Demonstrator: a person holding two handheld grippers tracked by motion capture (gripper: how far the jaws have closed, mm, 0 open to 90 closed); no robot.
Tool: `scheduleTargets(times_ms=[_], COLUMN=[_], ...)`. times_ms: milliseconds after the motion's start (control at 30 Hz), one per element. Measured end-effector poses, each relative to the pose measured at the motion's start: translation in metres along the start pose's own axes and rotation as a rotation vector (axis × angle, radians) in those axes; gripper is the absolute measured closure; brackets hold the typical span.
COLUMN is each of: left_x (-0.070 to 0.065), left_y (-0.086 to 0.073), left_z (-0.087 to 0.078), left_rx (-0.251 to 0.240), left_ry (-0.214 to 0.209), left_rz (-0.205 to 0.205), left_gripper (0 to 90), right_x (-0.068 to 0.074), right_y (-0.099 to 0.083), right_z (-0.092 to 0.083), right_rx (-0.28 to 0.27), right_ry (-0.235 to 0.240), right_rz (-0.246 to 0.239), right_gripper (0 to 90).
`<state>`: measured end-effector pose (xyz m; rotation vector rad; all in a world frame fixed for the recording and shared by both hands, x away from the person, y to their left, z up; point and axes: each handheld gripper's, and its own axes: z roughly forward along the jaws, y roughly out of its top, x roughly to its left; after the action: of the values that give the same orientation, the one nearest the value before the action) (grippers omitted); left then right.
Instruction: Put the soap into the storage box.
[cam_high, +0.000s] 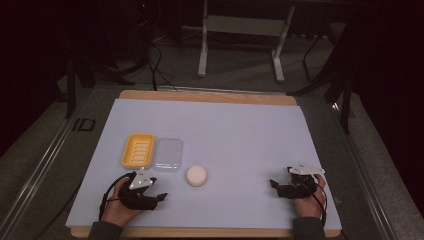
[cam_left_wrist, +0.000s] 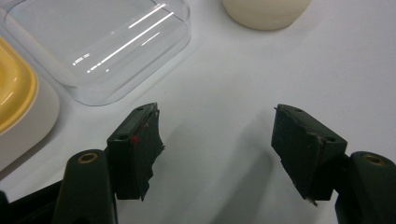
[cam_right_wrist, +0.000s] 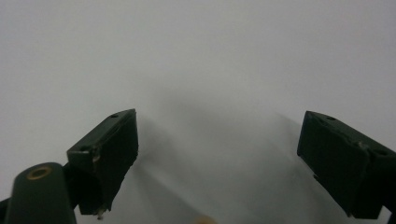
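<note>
- My left tool (cam_high: 159, 196) rests low on the tabletop (cam_high: 240, 130), jaws spread apart with nothing between them; bare white sheet shows in the gap in the left gripper view.
- My right tool (cam_high: 275, 185) sits well apart on the right side, jaws also wide and empty, pointing at blank sheet (parked, I'd say, not reaching for anything).
- Soap bar (cam_high: 196, 176), round and cream, lies loose on the sheet just ahead and to the right of my left tool, the nearest thing to it and likely the next pick.
- Yellow soap dish (cam_high: 138, 149) sits beyond my left hand (cam_high: 120, 207), open side up, ready to take the soap.
- Clear lid (cam_high: 167, 154) lies just beside the dish on its right, off it, so the dish stays open.
- Lid is between dish and soap, so a straight carry crosses over it; I'd judge I need to lift over it.
- Nothing else is on the sheet; floor cables and a stand's legs are behind the tabletop, out of the way.
</note>
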<state>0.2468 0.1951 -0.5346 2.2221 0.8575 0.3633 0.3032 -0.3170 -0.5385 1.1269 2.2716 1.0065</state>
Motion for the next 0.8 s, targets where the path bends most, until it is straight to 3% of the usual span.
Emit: scheduleTargets(times_ms=[133, 300, 367, 800], left_x=[-0.0032, -0.0065, -0.0072, -0.0079], left_y=[0.0002, 0.0015, 0.0013, 0.0033], left_z=[0.0019, 0.0050, 0.0053, 0.0042], left_rx=[0.011, 0.015, 0.013, 0.003], left_ry=[0.003, -0.005, -0.004, -0.003], left_rz=[0.014, 0.026, 0.026, 0.033], left_gripper=[33.2, 33.2, 33.1, 31.1], right_x=[-0.0008, 0.0024, 0.0019, 0.0021], right_y=[-0.0012, -0.0034, -0.0040, -0.0039], right_z=[-0.0021, -0.0065, -0.0076, -0.0074], right_rx=[-0.025, -0.076, -0.086, -0.084], right_ry=[0.000, -0.035, -0.020, -0.022], right_rz=[0.012, -0.003, -0.004, -0.005], right_gripper=[12.4, 13.3, 13.3, 13.5])
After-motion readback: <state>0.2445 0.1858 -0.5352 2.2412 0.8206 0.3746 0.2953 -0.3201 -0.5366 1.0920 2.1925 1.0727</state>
